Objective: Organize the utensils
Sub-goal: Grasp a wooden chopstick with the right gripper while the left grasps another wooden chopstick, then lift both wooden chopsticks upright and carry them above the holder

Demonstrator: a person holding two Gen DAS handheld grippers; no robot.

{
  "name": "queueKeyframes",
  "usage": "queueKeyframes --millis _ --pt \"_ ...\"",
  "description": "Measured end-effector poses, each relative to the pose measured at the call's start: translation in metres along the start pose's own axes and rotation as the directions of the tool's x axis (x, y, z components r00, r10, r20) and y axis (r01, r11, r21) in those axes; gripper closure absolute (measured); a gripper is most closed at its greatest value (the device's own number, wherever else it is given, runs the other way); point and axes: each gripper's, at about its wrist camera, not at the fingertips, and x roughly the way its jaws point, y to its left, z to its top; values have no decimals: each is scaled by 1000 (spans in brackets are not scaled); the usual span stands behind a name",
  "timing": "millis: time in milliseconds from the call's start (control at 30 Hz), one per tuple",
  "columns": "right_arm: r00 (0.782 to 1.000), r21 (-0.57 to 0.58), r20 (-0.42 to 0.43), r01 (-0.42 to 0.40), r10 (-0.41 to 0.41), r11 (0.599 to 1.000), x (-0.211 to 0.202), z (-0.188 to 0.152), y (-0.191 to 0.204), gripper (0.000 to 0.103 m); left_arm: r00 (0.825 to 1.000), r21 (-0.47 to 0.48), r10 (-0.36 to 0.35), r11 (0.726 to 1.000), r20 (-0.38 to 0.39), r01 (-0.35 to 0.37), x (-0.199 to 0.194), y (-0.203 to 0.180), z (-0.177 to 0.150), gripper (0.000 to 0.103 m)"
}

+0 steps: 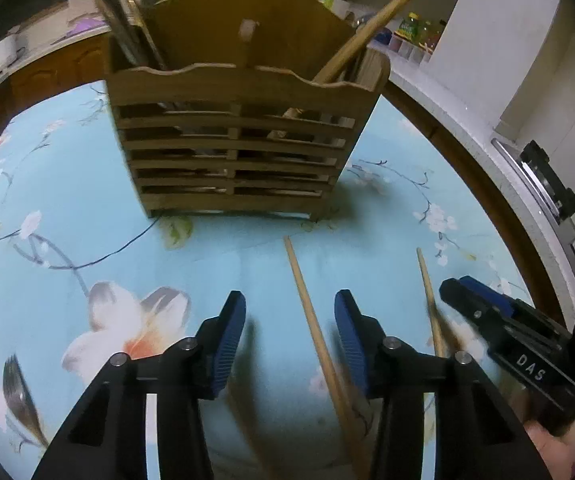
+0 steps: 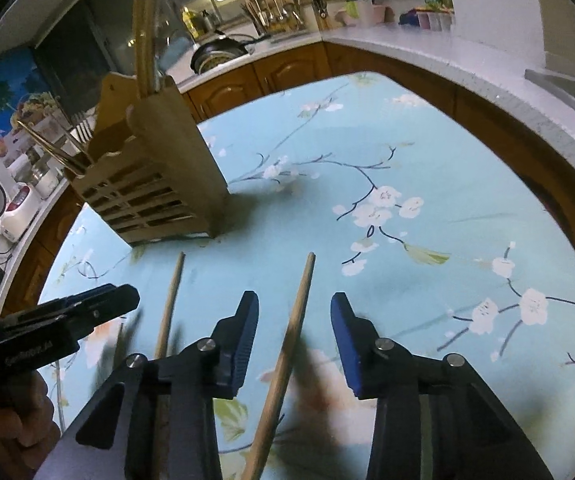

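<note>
Two wooden chopsticks lie side by side on the blue floral tablecloth, in front of a slatted wooden utensil holder. The left chopstick lies between the jaws of my left gripper, whose blue pads stand apart from it. The right chopstick lies between the jaws of my right gripper, likewise untouched by the pads. Both grippers point steeply down, close above the cloth. The holder contains long chopsticks and forks.
A pale kitchen counter with wooden cabinet doors curves around the far and right sides of the table. A pan, jars and a rice cooker sit on it. A hand grips the left tool.
</note>
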Motion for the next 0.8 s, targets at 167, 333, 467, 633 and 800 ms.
queueKeyframes --millis 167,333,467,633,800 --pt "999 -10 -34 22 -23 1000 18 6 -2 77 999 23 12 1000 -34 -12 26 -3 13 70" --pt "997 -49 -51 57 -59 997 31 15 2 82 996 62 40 997 -78 -35 52 -11 19 83" --pt "992 -121 -48 107 -113 987 34 14 11 89 994 130 95 988 -62 -86 57 -22 16 92" --pt "991 -142 -37 126 -132 982 32 12 12 96 995 119 77 991 -62 -70 59 -24 14 98" --pt "998 -72 -27 57 -59 996 18 13 7 98 999 80 23 997 -40 -20 42 -20 9 99"
